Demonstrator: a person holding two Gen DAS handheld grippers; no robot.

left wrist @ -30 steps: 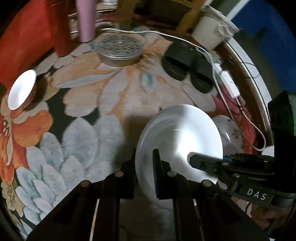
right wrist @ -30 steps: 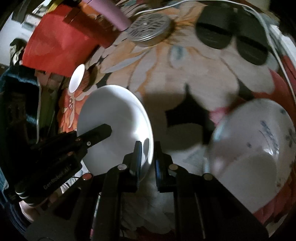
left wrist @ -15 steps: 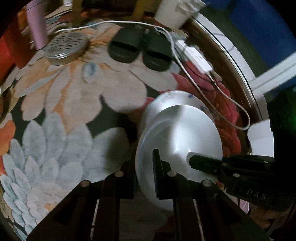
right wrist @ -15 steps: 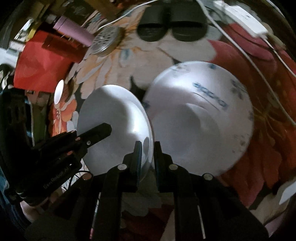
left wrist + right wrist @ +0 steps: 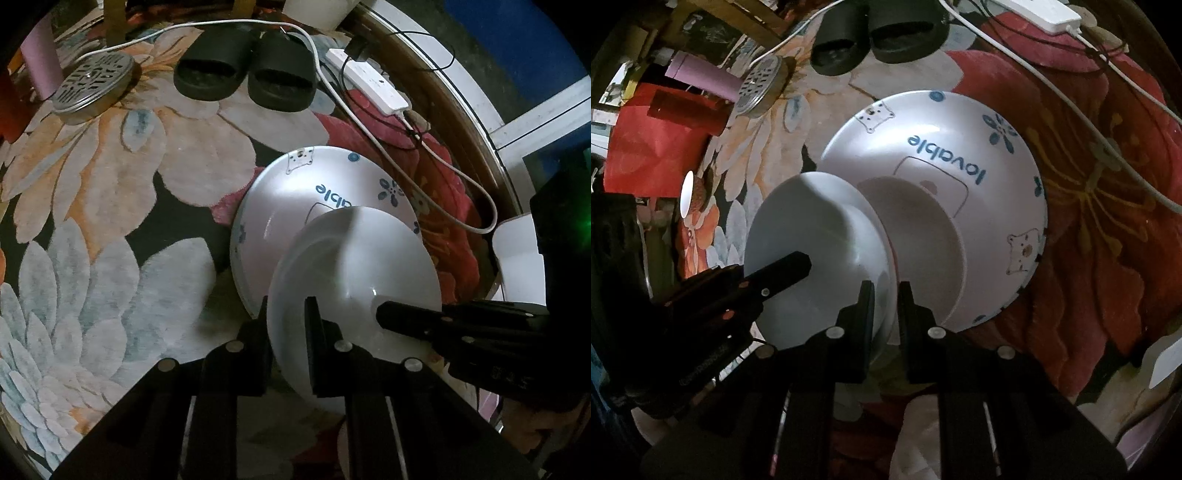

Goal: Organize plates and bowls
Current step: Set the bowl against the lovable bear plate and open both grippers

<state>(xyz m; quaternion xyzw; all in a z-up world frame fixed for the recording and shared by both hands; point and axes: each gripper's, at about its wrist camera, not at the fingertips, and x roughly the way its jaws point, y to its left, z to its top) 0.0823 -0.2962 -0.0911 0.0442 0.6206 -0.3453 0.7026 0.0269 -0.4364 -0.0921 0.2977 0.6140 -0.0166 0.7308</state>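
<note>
Both tongs, left (image 5: 286, 321) and right (image 5: 884, 306), clamping the white bowl (image 5: 354, 273), now hover over the printed bowl (image 5: 960, 155); next, lower and release.

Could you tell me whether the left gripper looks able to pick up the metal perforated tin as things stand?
Probably not: the left gripper is shut on the rim of the plain white bowl, so its jaws are occupied, and the tin lies well off across the rug.

Bowl over plate on the rug

The plain bowl (image 5: 354, 280) hangs above the printed plate (image 5: 295, 199), which lies on the rug (image 5: 110, 221). Behind the plate sit the slippers (image 5: 243, 70); the perforated tin (image 5: 92, 86) lies to their left, the power strip (image 5: 373, 81) to their right.
</note>
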